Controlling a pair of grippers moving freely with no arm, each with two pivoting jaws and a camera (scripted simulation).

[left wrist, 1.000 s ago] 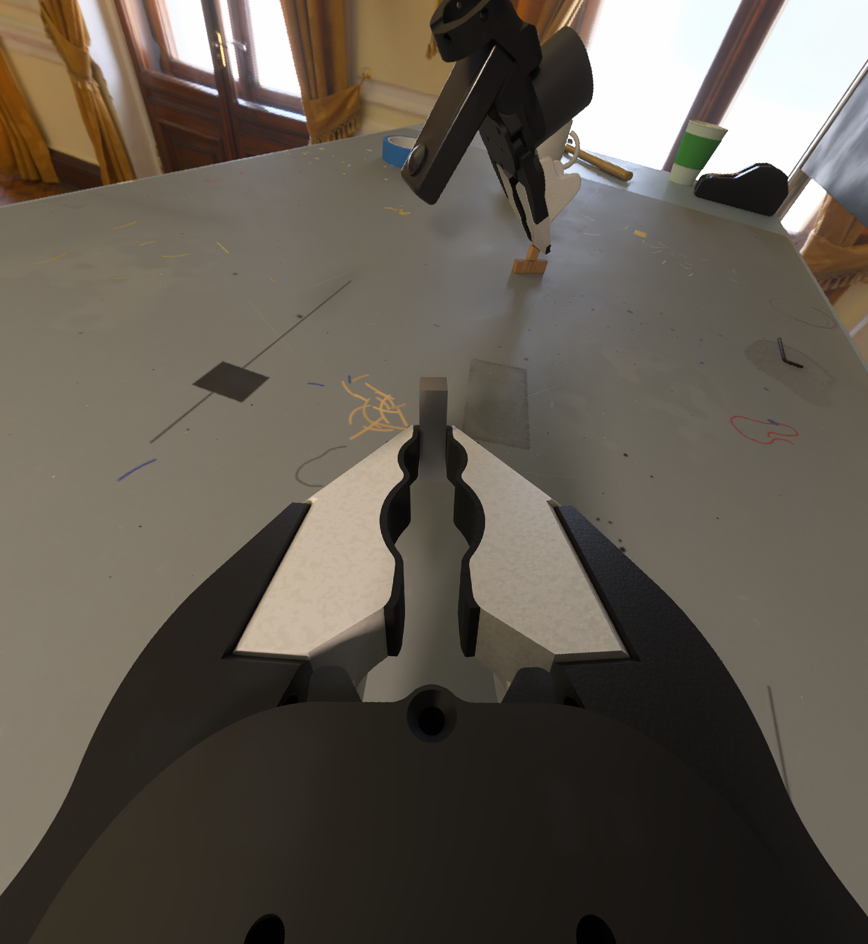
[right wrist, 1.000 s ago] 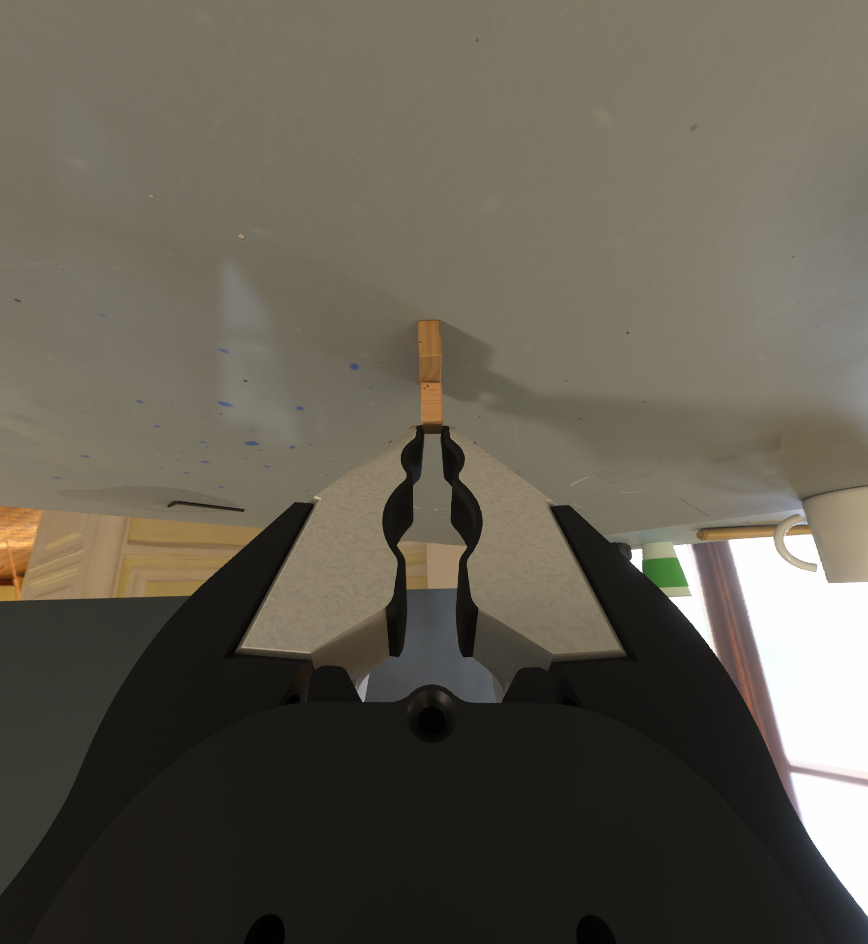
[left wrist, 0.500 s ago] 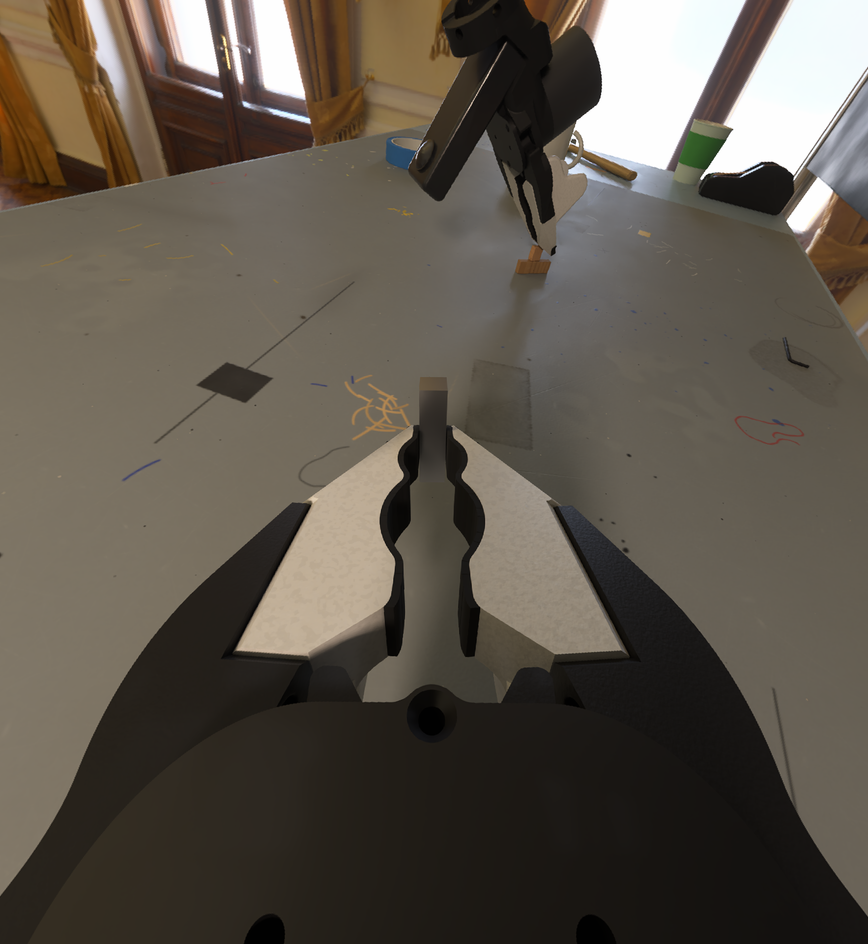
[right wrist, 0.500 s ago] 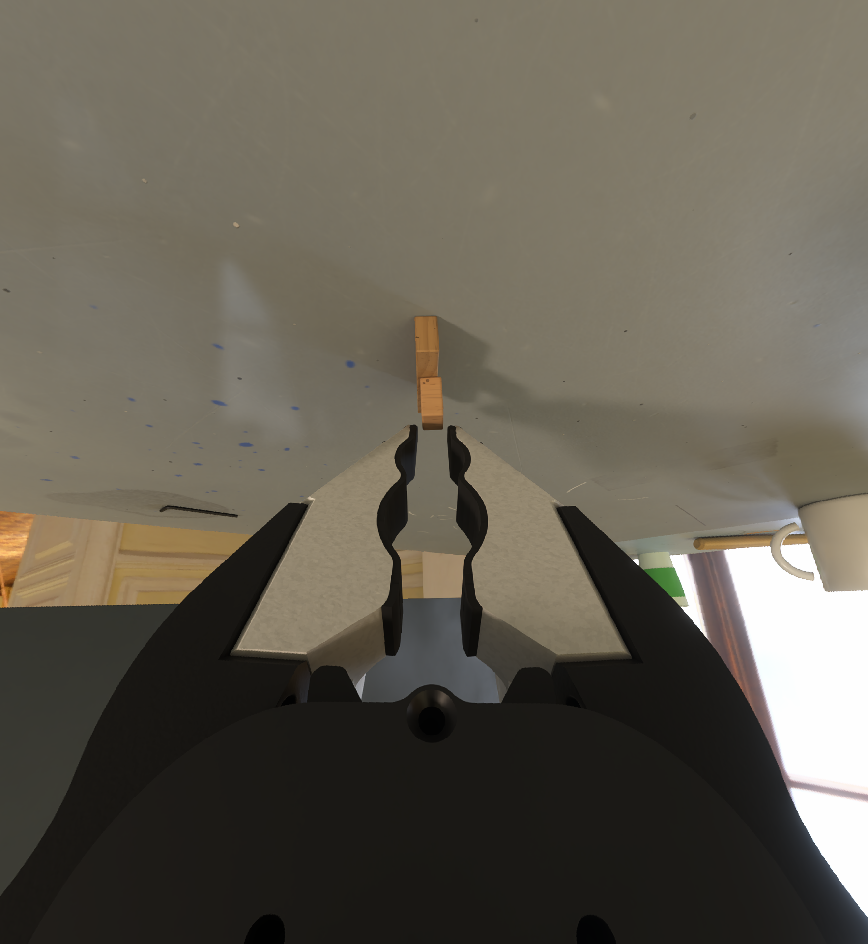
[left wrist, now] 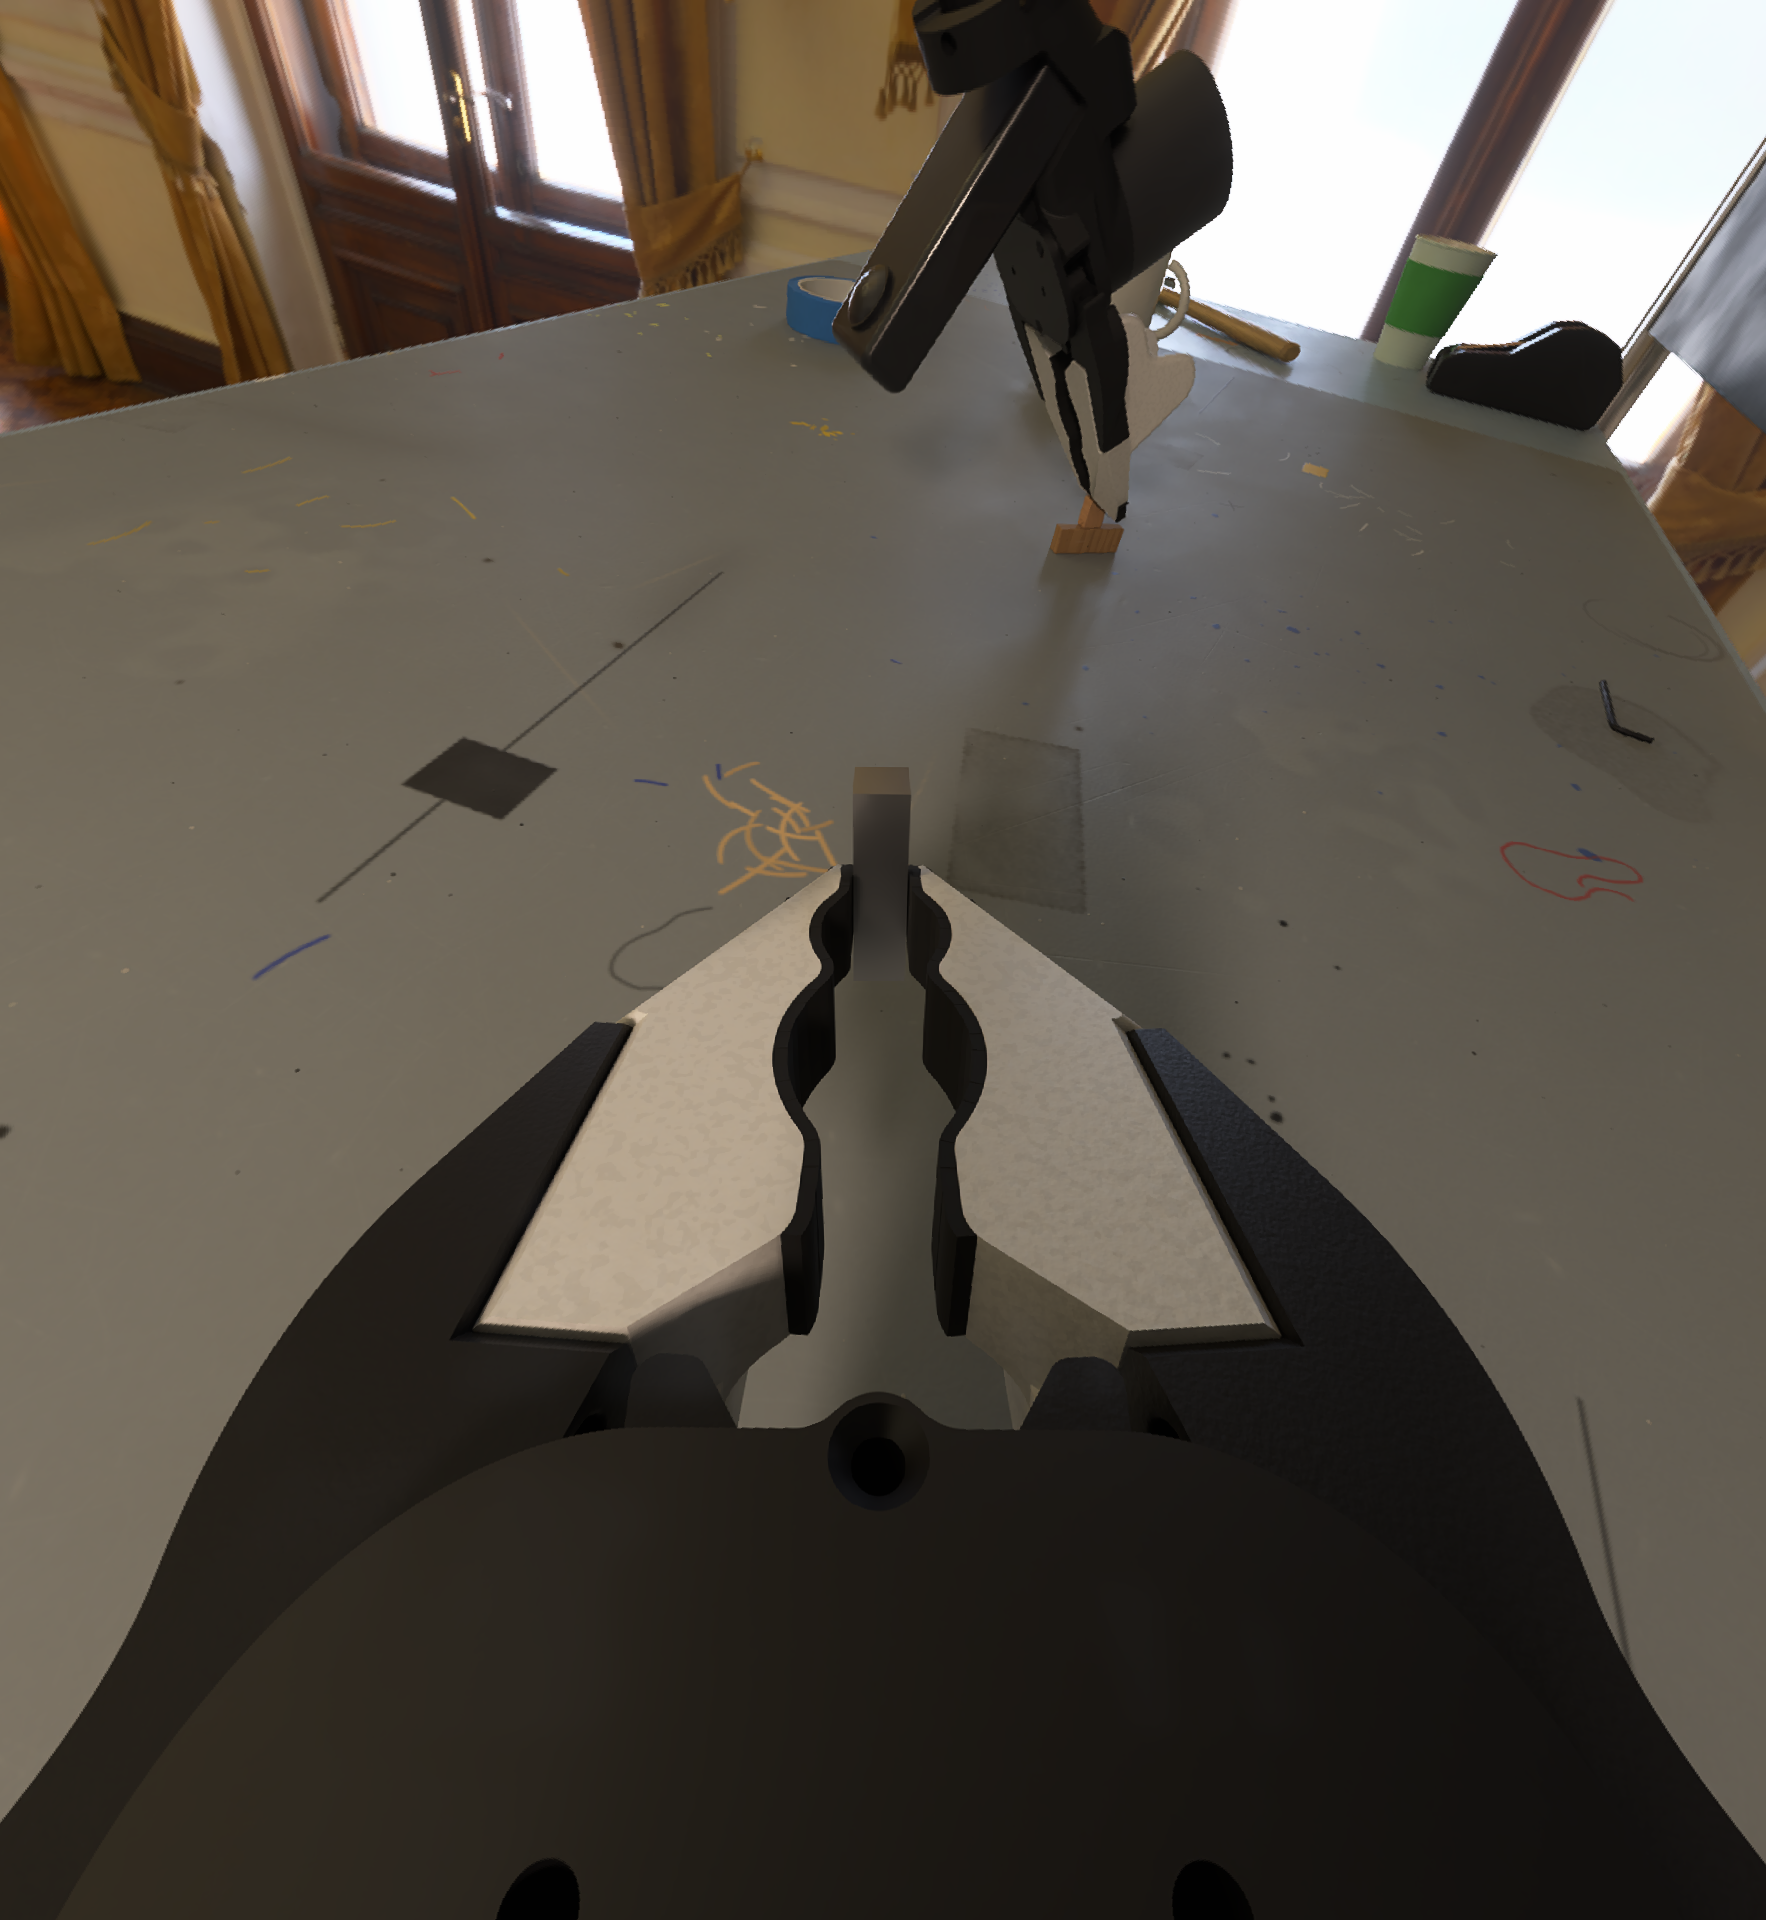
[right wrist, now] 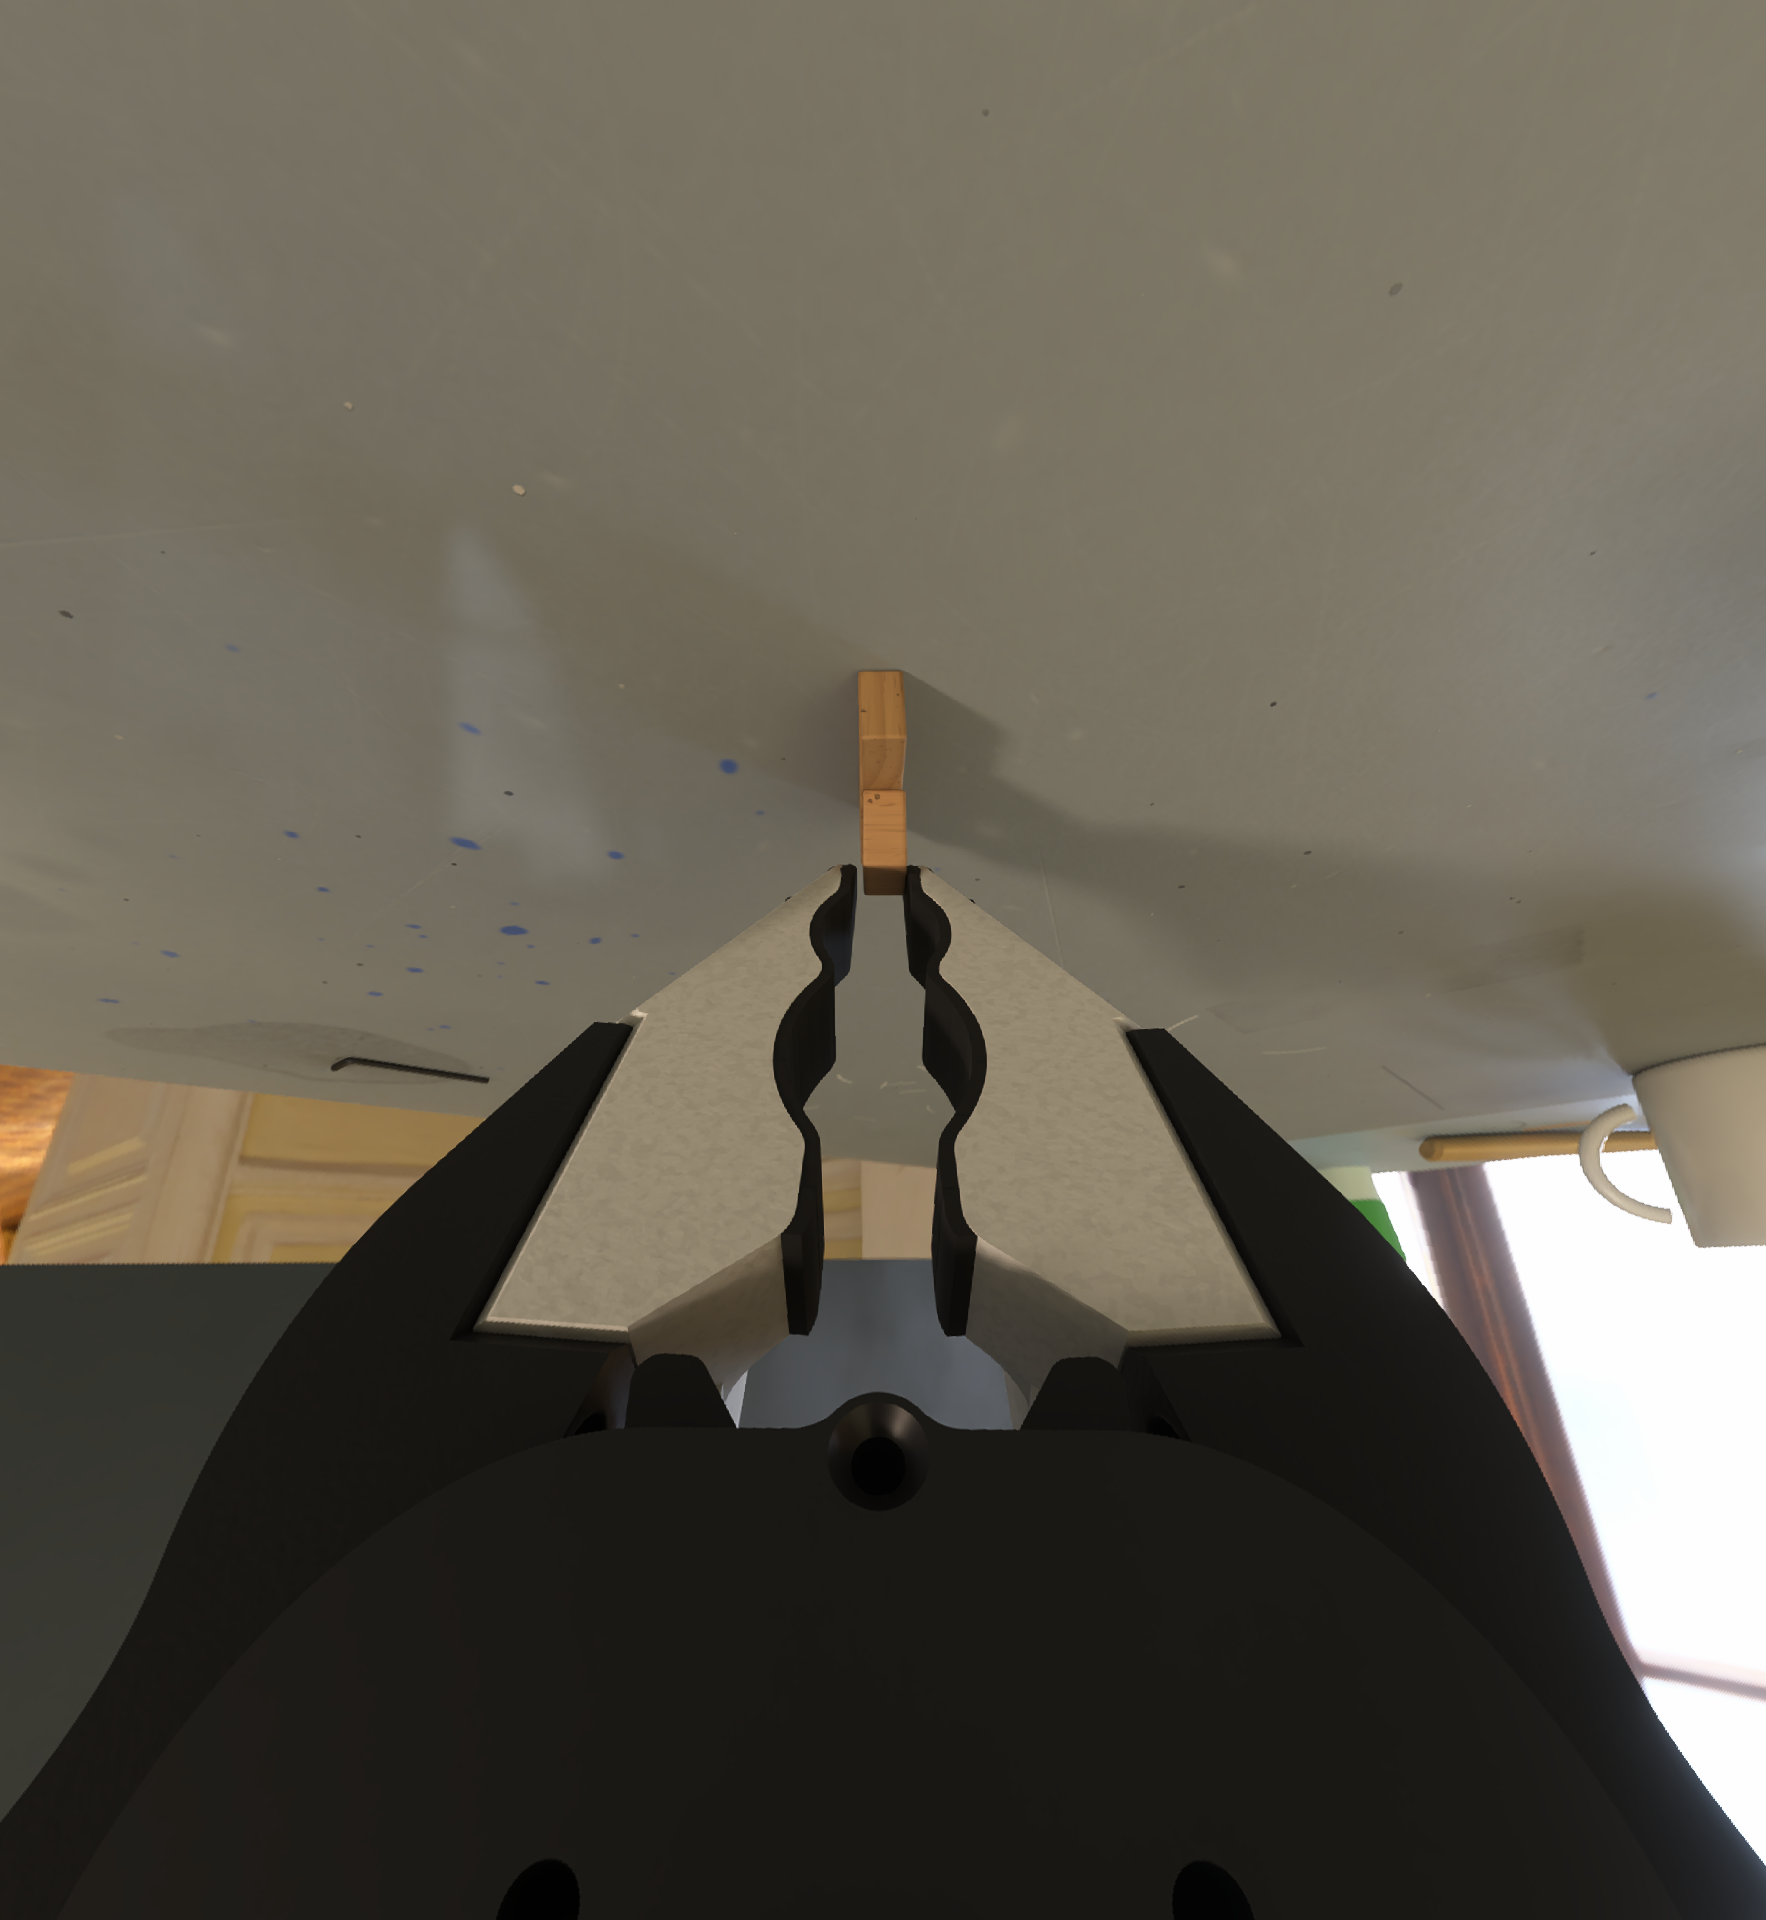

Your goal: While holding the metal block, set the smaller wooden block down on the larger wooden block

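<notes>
My left gripper (left wrist: 879, 878) is shut on the grey metal block (left wrist: 881, 826) and holds it above the grey table (left wrist: 339, 675). The right wrist view is upside down. In it the smaller wooden block (right wrist: 884, 842) stands on the larger wooden block (right wrist: 881, 727), which lies on the table. My right gripper (right wrist: 880, 883) is open, its fingertips on either side of the small block's near end with thin gaps. In the left wrist view the right gripper (left wrist: 1102, 499) points down over the wooden blocks (left wrist: 1087, 538) at the far right.
At the table's far edge are a blue tape roll (left wrist: 814, 303), a wooden stick (left wrist: 1237, 332), a green and white cup (left wrist: 1435, 301) and a black object (left wrist: 1528, 374). A white mug (right wrist: 1752, 1143) stands near the blocks. A black hex key (left wrist: 1619, 717) lies right.
My right gripper has opened and let go of the smaller wooden block, which now rests on the larger one. The left gripper keeps hold of the metal block and has barely shifted.
</notes>
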